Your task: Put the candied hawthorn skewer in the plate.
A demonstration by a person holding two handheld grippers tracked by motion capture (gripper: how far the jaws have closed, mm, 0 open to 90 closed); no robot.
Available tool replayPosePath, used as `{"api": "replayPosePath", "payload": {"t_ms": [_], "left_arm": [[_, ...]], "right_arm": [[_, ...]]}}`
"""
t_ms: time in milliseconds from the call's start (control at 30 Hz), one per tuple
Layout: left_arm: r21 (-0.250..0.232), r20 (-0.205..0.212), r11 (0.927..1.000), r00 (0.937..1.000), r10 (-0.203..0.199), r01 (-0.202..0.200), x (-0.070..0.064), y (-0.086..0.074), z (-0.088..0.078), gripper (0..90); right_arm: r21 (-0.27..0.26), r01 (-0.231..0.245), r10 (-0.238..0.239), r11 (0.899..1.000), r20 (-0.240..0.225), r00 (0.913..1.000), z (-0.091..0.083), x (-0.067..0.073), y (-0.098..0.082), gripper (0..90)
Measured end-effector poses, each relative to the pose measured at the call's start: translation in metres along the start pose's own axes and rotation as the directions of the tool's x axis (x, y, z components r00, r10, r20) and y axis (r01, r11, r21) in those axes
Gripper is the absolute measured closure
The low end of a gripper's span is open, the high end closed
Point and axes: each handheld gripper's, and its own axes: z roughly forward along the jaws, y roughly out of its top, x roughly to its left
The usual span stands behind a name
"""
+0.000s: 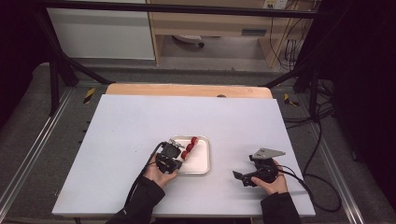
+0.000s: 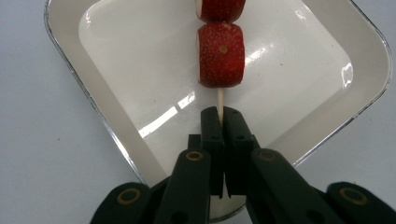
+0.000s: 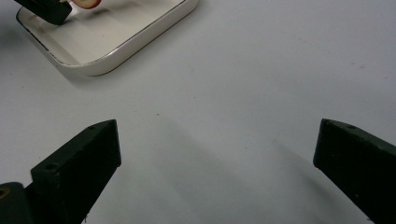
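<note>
Over the white tray [image 2: 70,56] on the tabletop [image 1: 121,126], the left gripper [image 2: 219,116] has its jaws clenched on the wooden stick of a strawberry skewer [image 2: 222,56]; farther right, the right gripper [image 3: 217,154] rests with jaws spread wide, holding nothing.

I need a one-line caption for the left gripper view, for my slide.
Left gripper shut on the wooden stick of a strawberry skewer, held over a white square tray.
</note>
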Motion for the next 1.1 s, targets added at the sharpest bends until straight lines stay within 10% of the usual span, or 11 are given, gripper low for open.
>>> {"api": "replayPosePath", "payload": {"t_ms": [267,567,1100], "left_arm": [[-0.096,0.036,0.9949,0.9988,0.035,-0.031,0.013,-0.009,-0.018,68.9],[-0.224,0.089,0.968,0.9868,0.135,-0.113,0.042,-0.032,-0.046,34.1],[-0.303,0.085,0.9508,0.9917,0.096,-0.066,0.102,-0.111,-0.067,8.2]], "right_arm": [[-0.002,0.0,0.0,1.0,0.005,1.0,0.0,0.0,0.0,1.4],[-0.003,-0.004,0.004,1.0,0.009,0.9999,-0.002,0.0,0.001,1.1],[-0.006,-0.006,0.006,1.0,0.006,1.0,-0.003,0.0,0.0,0.7]]}}
